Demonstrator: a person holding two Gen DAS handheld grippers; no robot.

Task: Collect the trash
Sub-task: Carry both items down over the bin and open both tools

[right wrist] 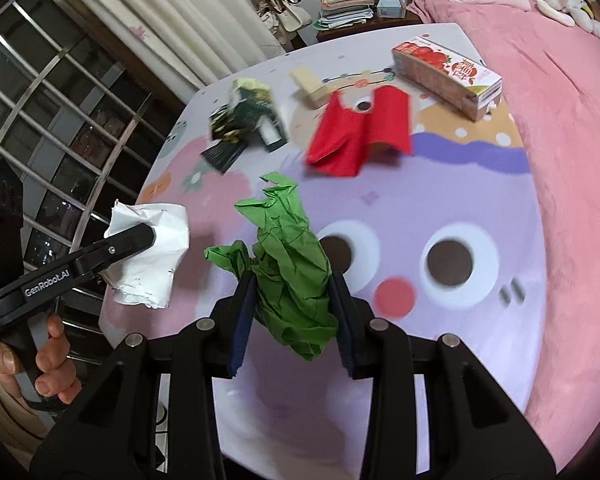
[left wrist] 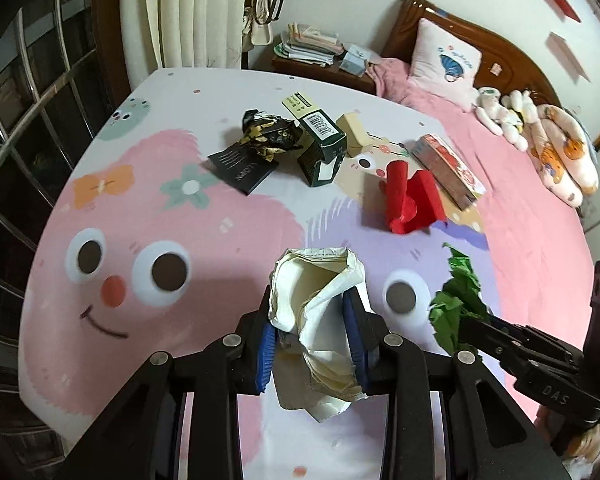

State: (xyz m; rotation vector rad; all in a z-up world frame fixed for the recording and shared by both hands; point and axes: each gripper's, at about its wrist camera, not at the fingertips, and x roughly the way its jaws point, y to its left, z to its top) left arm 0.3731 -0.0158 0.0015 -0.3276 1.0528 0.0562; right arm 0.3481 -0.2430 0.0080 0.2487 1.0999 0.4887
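My left gripper [left wrist: 310, 334] is shut on a crumpled white paper [left wrist: 320, 300], held above the cartoon-print table [left wrist: 140, 200]; the paper also shows in the right wrist view [right wrist: 152, 254]. My right gripper [right wrist: 292, 312] is shut on a crumpled green paper [right wrist: 288, 264], also held above the table; it shows at the right in the left wrist view [left wrist: 458, 304]. On the table farther off lie a red folded paper [left wrist: 410, 200], a dark green carton [left wrist: 322, 146], a crumpled black and gold wrapper [left wrist: 268, 134], a black card [left wrist: 242, 170], a beige box [left wrist: 354, 132] and a strawberry-print box [left wrist: 448, 170].
A pink bed [left wrist: 520, 200] with a pillow [left wrist: 446, 64] and plush toys [left wrist: 504, 112] borders the table on the right. A nightstand with stacked papers [left wrist: 312, 46] stands behind. A window grille [left wrist: 28, 120] and curtain [left wrist: 196, 12] are at the left.
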